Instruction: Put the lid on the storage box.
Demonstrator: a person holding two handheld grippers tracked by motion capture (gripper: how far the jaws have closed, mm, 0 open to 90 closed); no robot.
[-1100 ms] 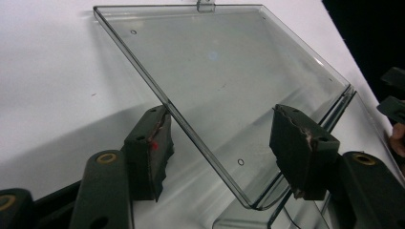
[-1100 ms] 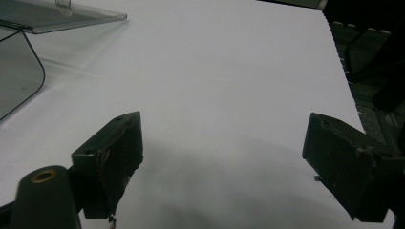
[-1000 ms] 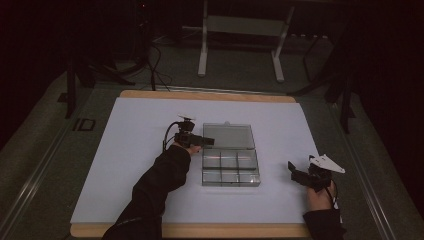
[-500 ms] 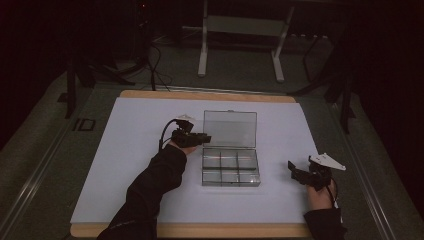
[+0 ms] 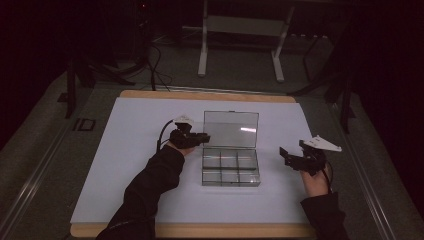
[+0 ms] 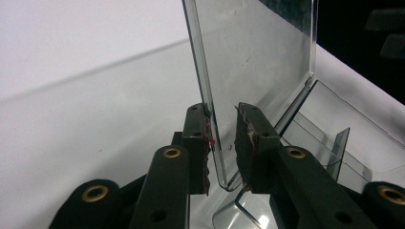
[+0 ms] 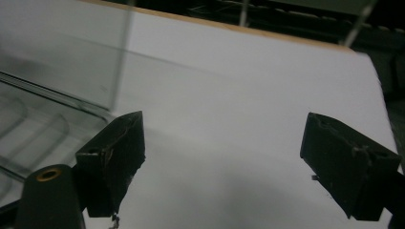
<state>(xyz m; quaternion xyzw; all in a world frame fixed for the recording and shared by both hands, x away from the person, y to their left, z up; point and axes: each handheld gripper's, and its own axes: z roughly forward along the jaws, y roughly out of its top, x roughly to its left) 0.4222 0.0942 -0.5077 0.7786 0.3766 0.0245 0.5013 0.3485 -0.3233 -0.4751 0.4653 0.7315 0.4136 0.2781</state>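
Clear hard plastic forms the compartment box (image 5: 231, 167), a shallow rectangular tray split by thin walls into small cells, with its flat transparent lid (image 5: 231, 129) standing raised on the white table sheet (image 5: 130, 125). The left gripper (image 5: 204, 138) reaches the lid's near side edge; its own view shows the two black jaws with worn, ragged pads (image 6: 249, 138) set either side of the lid's (image 6: 248, 71) edge, one pad against the panel and the other just off it, so whether they truly clamp it I cannot tell. The right gripper (image 5: 286, 156) hovers beside the box's opposite side, apart from it, jaws spread wide; its view shows box (image 7: 43, 124) cells beyond one jaw and bare sheet (image 7: 248, 105) between the two.
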